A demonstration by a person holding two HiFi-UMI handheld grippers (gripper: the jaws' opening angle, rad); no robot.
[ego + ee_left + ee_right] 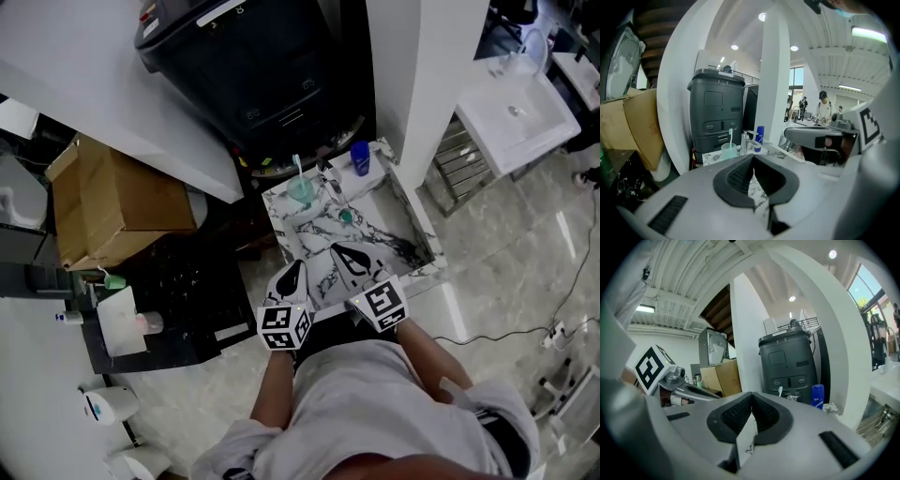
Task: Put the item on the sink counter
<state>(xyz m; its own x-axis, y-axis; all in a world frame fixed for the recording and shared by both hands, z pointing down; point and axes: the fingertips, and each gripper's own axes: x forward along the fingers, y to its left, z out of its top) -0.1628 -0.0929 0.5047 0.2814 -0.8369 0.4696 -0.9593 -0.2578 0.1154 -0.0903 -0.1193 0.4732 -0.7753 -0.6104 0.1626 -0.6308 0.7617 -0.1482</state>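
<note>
Left hand-held gripper (299,266): jaws were pressed together, empty, over the near left of the white black-veined marble tabletop (302,234).
Right hand-held gripper (337,249): jaws were closed, empty, just beside the left one.
Translucent green cup (300,191): stood at the tabletop's far edge, holding a toothbrush (297,165).
Blue bottle (360,158): stood at the far right corner.

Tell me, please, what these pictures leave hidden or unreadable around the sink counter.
- Teal object at the sink counter: head view, too small to identify.
- Blue bottle label: right gripper view, too small to read.
- Sink counter front edge: head view, partly covered by the left gripper and right gripper.
</note>
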